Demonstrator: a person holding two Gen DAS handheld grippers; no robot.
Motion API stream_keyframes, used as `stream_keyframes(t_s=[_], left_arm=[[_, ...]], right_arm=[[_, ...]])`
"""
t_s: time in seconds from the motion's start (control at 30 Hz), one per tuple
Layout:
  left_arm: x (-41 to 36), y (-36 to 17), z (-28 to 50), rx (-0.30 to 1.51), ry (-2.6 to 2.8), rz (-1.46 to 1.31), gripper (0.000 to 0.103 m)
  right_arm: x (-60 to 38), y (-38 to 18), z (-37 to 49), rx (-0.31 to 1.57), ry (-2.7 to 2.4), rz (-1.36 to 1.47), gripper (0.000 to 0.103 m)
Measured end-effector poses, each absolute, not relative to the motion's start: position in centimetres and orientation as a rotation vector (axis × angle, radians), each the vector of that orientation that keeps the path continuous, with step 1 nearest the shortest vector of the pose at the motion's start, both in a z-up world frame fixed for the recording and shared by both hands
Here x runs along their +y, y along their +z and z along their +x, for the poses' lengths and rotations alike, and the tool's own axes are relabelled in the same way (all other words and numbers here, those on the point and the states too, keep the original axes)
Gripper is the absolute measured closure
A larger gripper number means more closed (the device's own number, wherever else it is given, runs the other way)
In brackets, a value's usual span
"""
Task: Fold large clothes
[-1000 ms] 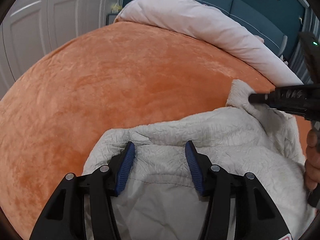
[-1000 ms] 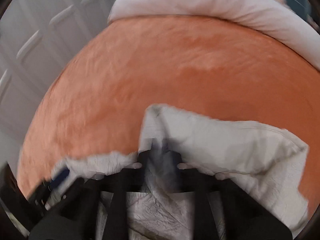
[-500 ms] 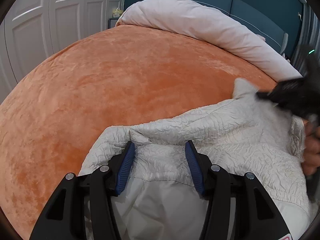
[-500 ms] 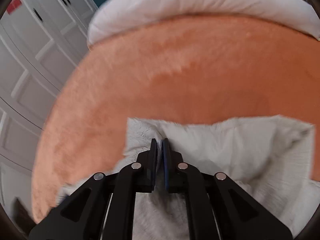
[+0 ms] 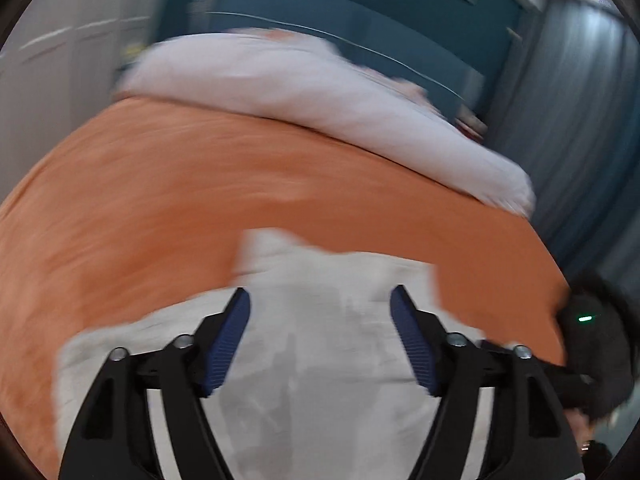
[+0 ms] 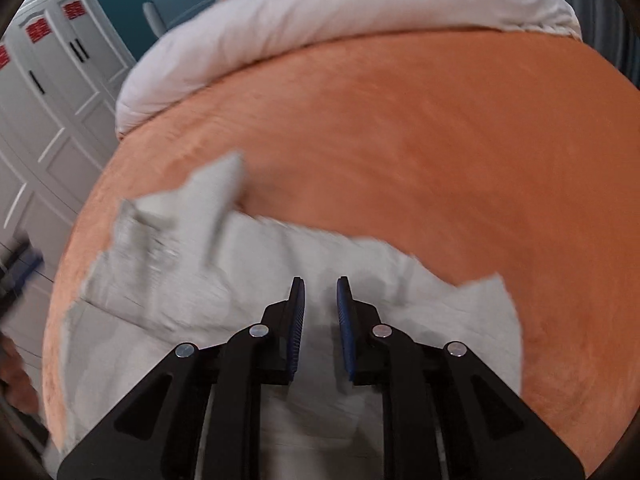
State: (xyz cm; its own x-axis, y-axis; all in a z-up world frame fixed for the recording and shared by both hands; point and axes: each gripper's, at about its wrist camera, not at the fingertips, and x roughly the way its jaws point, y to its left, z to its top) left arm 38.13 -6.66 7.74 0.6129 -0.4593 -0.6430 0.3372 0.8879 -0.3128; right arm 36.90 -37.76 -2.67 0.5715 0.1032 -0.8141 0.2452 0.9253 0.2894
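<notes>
A white crinkled garment lies bunched on the orange bed cover. My left gripper hangs above it, its jaws opening wide with nothing pressed between the blue pads. In the right wrist view the same garment spreads below my right gripper. Its jaws are opening, a narrow gap shows between the pads, and no cloth sits in that gap. A raised corner of the garment sticks up at the left. The view from the left wrist is blurred.
A rolled pale duvet lies across the far end of the bed, also in the right wrist view as the duvet. White wardrobe doors stand at the left. Grey curtains hang at the right. The other hand-held tool shows at the right edge.
My left gripper has lifted off the garment and spread its jaws wider. My right gripper let go of the cloth fold, parted its jaws and swung to the right.
</notes>
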Motion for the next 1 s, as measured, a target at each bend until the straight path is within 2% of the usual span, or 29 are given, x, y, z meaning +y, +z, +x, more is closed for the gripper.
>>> stream_keyframes(t_s=[0.03,0.2,0.27,0.3,0.33,0.37,0.4,0.43,0.57,0.6,0.63,0.7,0.83,1.0], left_arm=[[-9.1,7.7,38.7,0.804,-0.499,-0.126,0.021],[-18.1,3.6,42.8,0.972,-0.528,-0.024,0.021],[-19.5,1.0,44.4,1.066,-0.475,-0.013,0.036],[-19.7,0.0,44.9,1.098,-0.462,-0.009,0.059],[-19.8,-0.9,45.2,1.130,-0.472,-0.019,0.073],[-19.7,-1.4,45.2,1.135,-0.467,-0.031,0.078],[-19.3,-1.4,45.2,1.120,-0.472,-0.044,0.095],[-18.8,-1.4,45.2,1.119,-0.484,-0.066,0.101],[-16.6,-1.0,45.2,1.078,-0.446,-0.146,0.102],[-16.3,-1.0,45.0,1.063,-0.436,-0.154,0.102],[-16.1,-1.0,44.8,1.046,-0.428,-0.168,0.102],[-16.0,-1.4,44.5,1.034,-0.414,-0.205,0.101],[-15.1,-3.1,44.2,1.026,-0.413,-0.285,0.097],[-16.0,-3.1,43.7,0.993,-0.396,-0.208,0.094]], right_arm=[[-38.2,-3.1,36.7,0.966,-0.076,0.408,0.089],[-39.3,-4.3,35.7,0.914,-0.033,0.470,0.088],[-39.4,-4.4,35.6,0.899,-0.023,0.475,0.089],[-39.5,-4.4,35.5,0.893,-0.017,0.480,0.089],[-39.7,-4.4,35.3,0.892,-0.013,0.485,0.089],[-39.8,-4.3,35.3,0.894,-0.010,0.493,0.089],[-40.0,-4.0,35.2,0.889,-0.004,0.505,0.088],[-40.2,-3.5,35.1,0.872,0.011,0.532,0.086],[-40.6,-2.7,35.6,0.850,0.014,0.561,0.087],[-40.7,-3.0,35.7,0.861,-0.006,0.547,0.091],[-41.1,-3.9,36.1,0.899,-0.046,0.534,0.103],[-41.9,-5.9,36.3,0.948,-0.072,0.554,0.103],[-42.4,-6.7,36.0,0.926,-0.079,0.580,0.103],[-41.5,-4.2,35.4,0.890,-0.129,0.507,0.103]])
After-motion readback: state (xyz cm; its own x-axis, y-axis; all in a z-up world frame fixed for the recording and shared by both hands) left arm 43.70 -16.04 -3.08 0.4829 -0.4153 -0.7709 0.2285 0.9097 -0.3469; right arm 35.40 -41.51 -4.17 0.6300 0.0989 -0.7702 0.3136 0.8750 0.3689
